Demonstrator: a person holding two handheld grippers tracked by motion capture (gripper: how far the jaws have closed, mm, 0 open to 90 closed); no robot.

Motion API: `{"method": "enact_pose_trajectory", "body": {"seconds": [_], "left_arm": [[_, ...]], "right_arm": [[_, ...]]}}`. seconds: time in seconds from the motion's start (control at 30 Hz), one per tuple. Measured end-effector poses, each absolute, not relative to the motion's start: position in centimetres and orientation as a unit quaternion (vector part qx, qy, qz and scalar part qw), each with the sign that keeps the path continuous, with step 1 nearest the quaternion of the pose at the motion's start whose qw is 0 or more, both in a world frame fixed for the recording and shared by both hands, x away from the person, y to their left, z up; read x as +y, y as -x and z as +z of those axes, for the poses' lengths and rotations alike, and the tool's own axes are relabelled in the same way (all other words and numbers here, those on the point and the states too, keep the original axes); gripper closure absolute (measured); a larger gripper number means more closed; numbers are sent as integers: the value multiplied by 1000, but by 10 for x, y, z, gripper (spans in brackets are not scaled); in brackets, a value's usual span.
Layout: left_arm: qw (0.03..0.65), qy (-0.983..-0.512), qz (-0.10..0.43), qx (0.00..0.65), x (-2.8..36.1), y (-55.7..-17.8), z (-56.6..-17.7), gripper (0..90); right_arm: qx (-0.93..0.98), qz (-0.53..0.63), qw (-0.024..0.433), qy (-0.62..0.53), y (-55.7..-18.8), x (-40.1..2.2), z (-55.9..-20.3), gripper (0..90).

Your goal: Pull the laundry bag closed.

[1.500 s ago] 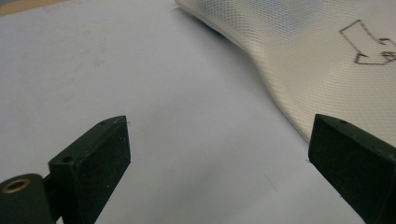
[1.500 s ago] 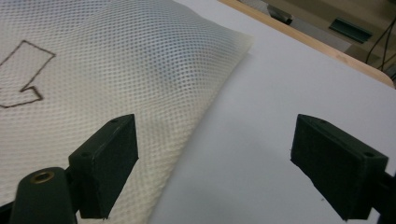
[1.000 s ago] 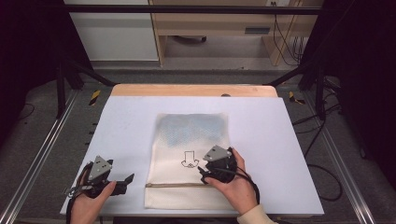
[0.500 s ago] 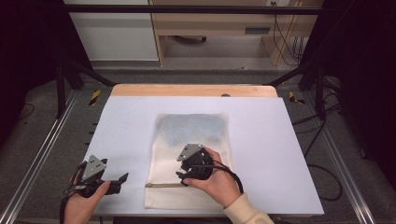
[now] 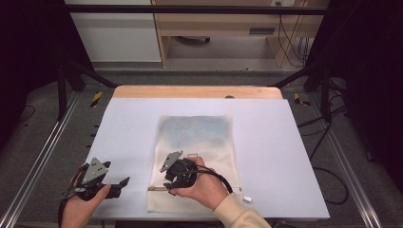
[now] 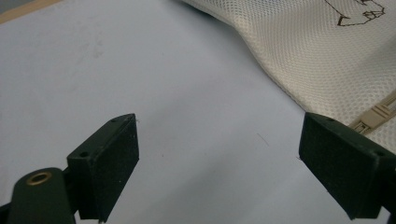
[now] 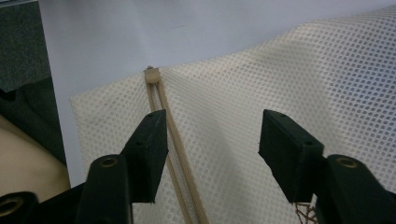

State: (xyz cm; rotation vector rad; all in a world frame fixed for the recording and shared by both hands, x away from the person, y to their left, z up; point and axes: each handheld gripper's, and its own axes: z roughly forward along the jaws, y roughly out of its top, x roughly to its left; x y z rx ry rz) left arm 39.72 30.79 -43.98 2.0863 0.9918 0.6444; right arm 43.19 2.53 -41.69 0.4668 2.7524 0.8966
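The person's right hand (image 5: 202, 187) is reaching in from the bottom of the high view and is holding the right gripper (image 5: 172, 180) low over the near left part of the flat cream mesh bag (image 5: 199, 142), with the gripper pointing toward the bag's left edge. The bag is lying in the middle of the pale blue-white table top (image 5: 266, 137), and its near edge is close to the person. In the right gripper view, the right gripper (image 7: 212, 135) is standing half open over the mesh, and its jaws have just been closing. The beige zipper strip (image 7: 170, 140) is running between the jaws, right next to the left one, but the pads are not pressing on it, so the gripper is holding nothing. The zipper's end stop (image 7: 151, 74) is sitting near the bag's corner. The left hand (image 5: 83, 202) is resting at the near left of the table, well apart from the bag's middle, and it is holding the left gripper (image 5: 124, 181) so that it is pointing toward the bag. In the left gripper view, the left gripper (image 6: 219, 154) is standing wide open over bare table, with nothing between its jaws, though they have just been closing a little. The bag's edge is lying just past the right jaw. Compared with a second ago, the right hand is now farther left on the bag, closer to the zipper's left end, while the left hand is in nearly the same spot.
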Motion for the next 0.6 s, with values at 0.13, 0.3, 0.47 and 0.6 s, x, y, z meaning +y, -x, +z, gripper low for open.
{"method": "enact_pose_trajectory", "body": {"seconds": [0.13,0.3,0.47,0.6], "left_arm": [[361,-807,255,393,312,-398,-440,119],[360,-800,261,404,315,-399,-441,119],[357,-792,271,415,317,-399,-440,119],[351,-794,270,417,317,-400,-441,118]], "right_arm": [[937,302,96,-147,-431,32,-417,504],[940,301,87,-136,-430,36,-416,621],[944,300,73,-119,-429,41,-415,699],[946,298,61,-111,-427,49,-418,739]]}}
